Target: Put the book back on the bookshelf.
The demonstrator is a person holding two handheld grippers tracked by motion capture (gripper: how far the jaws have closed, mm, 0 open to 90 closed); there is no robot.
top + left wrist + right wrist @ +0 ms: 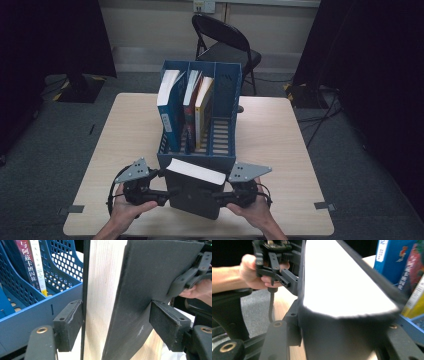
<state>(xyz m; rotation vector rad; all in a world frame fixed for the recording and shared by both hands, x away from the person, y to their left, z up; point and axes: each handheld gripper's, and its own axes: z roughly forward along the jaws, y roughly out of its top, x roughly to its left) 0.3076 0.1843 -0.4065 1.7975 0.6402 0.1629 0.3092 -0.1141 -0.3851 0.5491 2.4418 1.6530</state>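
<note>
High view: one black hardcover book [196, 194], held upright above the near edge of the table [280, 150], spine toward the person, white page block up. It stands just in front of the blue file rack [200, 159], whose low front wall lies directly behind it.

Left gripper [162, 192]: at the book's left end. In the left gripper view one pad touches the back cover; the other pad [170, 325] sits at the front cover, contact hard to confirm. No earlier picture to compare; grip judged light at best.

Right gripper [222, 197]: at the book's right end, jaws about half open and spanning the full thickness of the book; the right gripper view has both jaws flanking the covers. Judged to be clamped on it.

Rack contents: blue book [169, 107] in the left compartment, two more books [197, 107] in the middle one, right compartment [222, 132] vacant.

Governing relation: the book's long axis runs across the table, parallel to the rack's front wall, while the compartments run front to back. Judged need: lift, turn the book a quarter turn, clear the front wall, enter the right compartment.

Open room: bare table to left and right of the rack; little between book and rack front.
</note>
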